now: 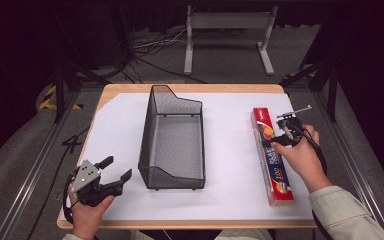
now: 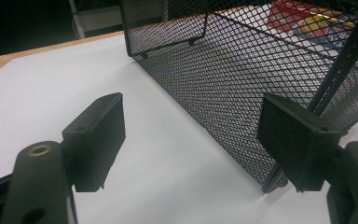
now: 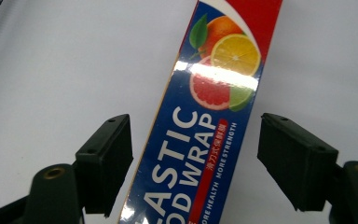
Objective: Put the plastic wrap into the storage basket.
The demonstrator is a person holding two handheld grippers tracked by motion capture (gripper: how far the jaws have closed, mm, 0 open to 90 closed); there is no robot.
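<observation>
The left gripper is resting at the near left corner of the table, held by the person's left hand, with its jaws standing wide apart and nothing between them. In the left gripper view, the left gripper is pointing toward the near end of the wire mesh basket, and the basket's near corner is sitting just ahead of the gripper's right-hand jaw, close to it; contact cannot be confirmed.

Ahead and to the right of the left gripper, the mesh basket is standing upright on the white sheet that is covering the table. The basket's interior is showing nothing but its own mesh floor and walls. Its far wall is rising higher than its near wall.

Well apart from the basket, the right gripper is hovering over the plastic wrap box, gripped by the person's right hand. In the right gripper view, the right gripper is showing its jaws wide apart, one on either side of the plastic wrap box, with a clear gap between each jaw and the box edges. The box is lying flat on the white sheet, running lengthwise away from the gripper and slightly tilted across the gap, printed face up. The box is outside the basket.
</observation>
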